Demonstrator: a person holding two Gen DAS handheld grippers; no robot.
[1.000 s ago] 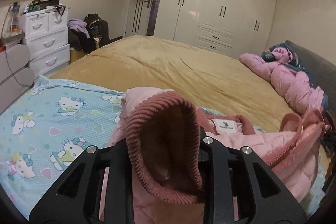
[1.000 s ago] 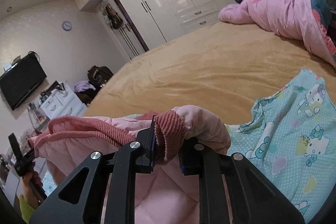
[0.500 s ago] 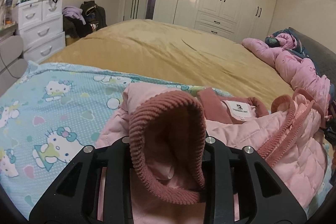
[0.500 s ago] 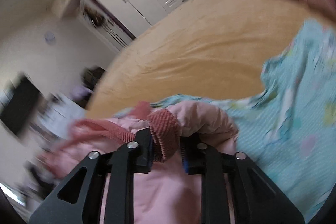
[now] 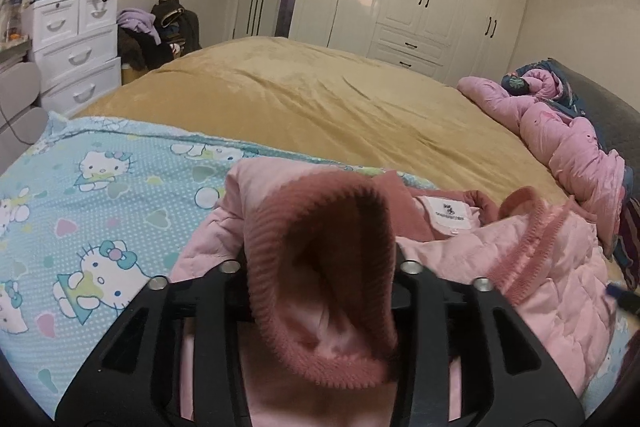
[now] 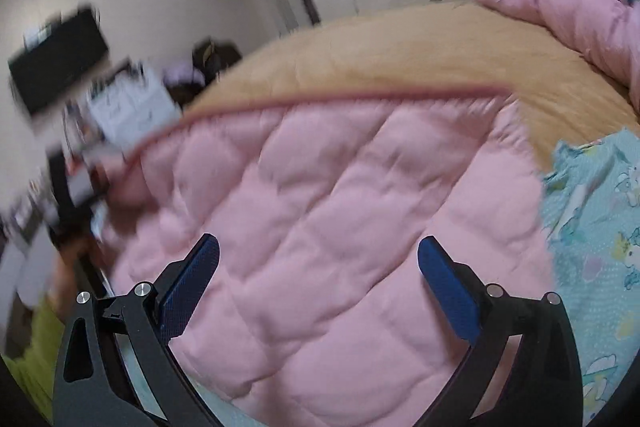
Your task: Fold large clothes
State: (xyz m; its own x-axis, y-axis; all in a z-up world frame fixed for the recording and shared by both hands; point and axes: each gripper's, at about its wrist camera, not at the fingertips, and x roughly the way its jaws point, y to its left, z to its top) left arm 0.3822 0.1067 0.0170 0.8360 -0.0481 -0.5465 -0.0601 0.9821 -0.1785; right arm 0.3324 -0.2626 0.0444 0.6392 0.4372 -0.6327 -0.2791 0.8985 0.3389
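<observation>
Jacket (image 5: 532,267), pink and quilted, lies on a cartoon-print sheet (image 5: 88,195) spread over the near part of a bed (image 5: 320,107) with a tan cover. Its ribbed, darker-pink cuff (image 5: 320,267) stands up between the jaws of the left gripper (image 5: 320,267), the sleeve opening gaping toward the camera. Those jaws have just been opening a little; the cuff fills the gap between them, but its bulk hides the pads, so whether they press on it cannot be told. Beyond the cuff to the right sit the collar and a white label (image 5: 448,211), then a ribbed edge running down the jacket's front.

Right gripper (image 6: 318,283) has just been opening and its jaws stand wide, blue pads (image 6: 192,283) bare, with nothing gripped. Straight ahead of it and under it lies a smooth quilted panel of the jacket (image 6: 340,207), edged at the far side by a thin darker-pink trim. To the right of this gripper shows the sheet (image 6: 592,227); the view is motion-blurred. Far off to the right, a bundled pink quilt (image 5: 560,139) sits on the bed.
</observation>
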